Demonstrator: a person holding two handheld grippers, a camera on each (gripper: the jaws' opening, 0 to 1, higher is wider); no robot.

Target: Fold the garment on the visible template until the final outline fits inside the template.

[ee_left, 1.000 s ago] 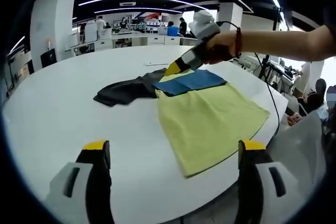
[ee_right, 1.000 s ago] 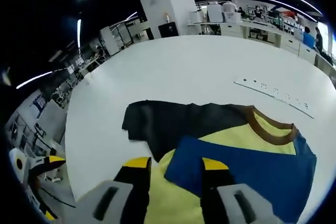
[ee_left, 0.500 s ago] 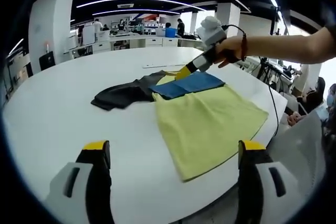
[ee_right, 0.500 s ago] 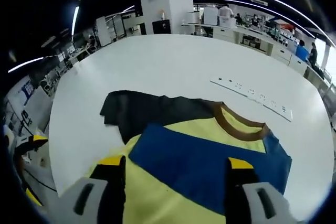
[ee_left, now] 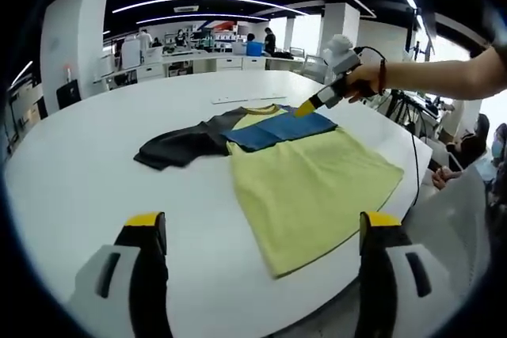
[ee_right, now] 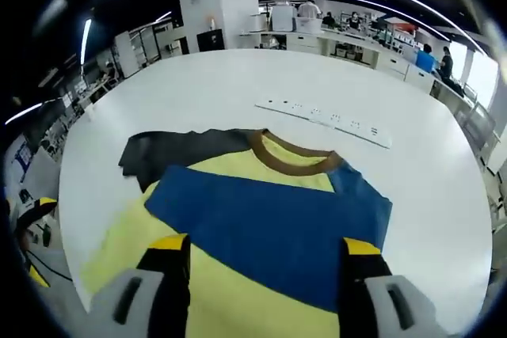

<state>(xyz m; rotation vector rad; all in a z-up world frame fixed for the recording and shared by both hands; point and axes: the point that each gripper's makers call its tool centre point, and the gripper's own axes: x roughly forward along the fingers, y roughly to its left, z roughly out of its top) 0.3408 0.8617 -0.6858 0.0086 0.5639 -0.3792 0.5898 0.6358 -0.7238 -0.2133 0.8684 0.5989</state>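
Hiding under the shirt (ee_right: 261, 227), any template seems covered.

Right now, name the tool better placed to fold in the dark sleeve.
Left, probably. The dark sleeve lies toward the left tool, while the right tool hovers across the shirt.

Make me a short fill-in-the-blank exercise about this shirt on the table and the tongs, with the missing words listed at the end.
1. The collar of the T-shirt is coloured ____.
2. A folded band coloured ____ lies across the yellow T-shirt below the collar.
3. The sleeve spread on the white table is coloured ____.
4. The right tongs have their jaws ____, gripping nothing.

Missing words: brown; blue; black; open
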